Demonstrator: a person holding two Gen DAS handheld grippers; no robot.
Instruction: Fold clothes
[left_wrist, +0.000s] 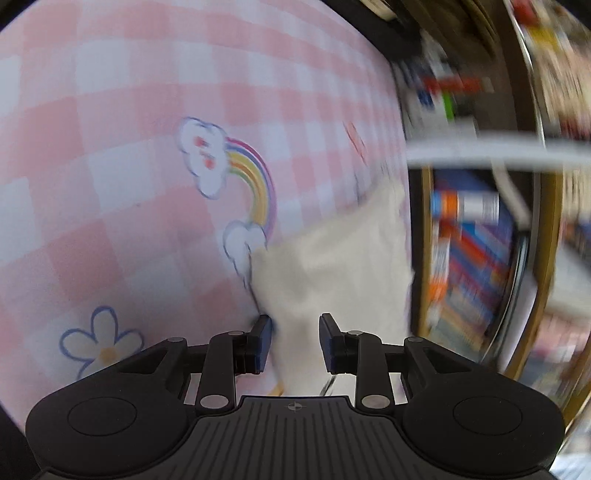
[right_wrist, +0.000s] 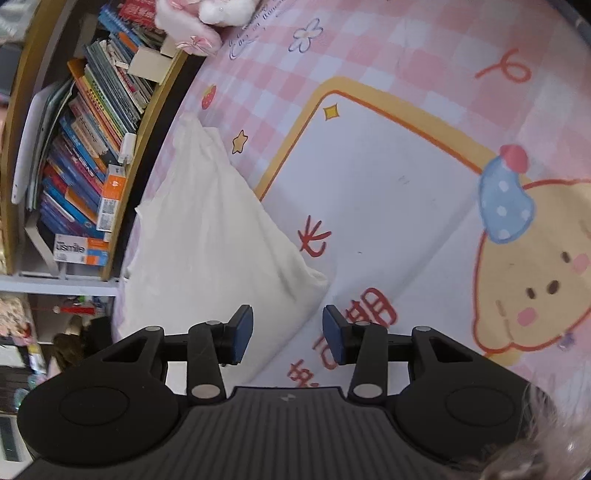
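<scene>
A white garment (right_wrist: 207, 236) lies in a folded, roughly triangular shape on the pink checked bedsheet (right_wrist: 369, 177), along the bed's edge beside the bookshelf. My right gripper (right_wrist: 288, 334) hovers over its near corner, open, nothing between its blue pads. In the left wrist view the same white garment (left_wrist: 332, 266) lies on the sheet (left_wrist: 110, 184) next to a rainbow print. My left gripper (left_wrist: 295, 341) stands open just over it. The cloth shows through the gap, and neither pad presses on it. This view is blurred by motion.
A wooden bookshelf (right_wrist: 85, 147) packed with books stands close against the bed's edge; it shows as a bookshelf (left_wrist: 472, 258) blur in the left view. A pink and white plush toy (right_wrist: 207, 18) sits at the bed's far end. Something fuzzy (right_wrist: 535, 443) fills the right view's lower corner.
</scene>
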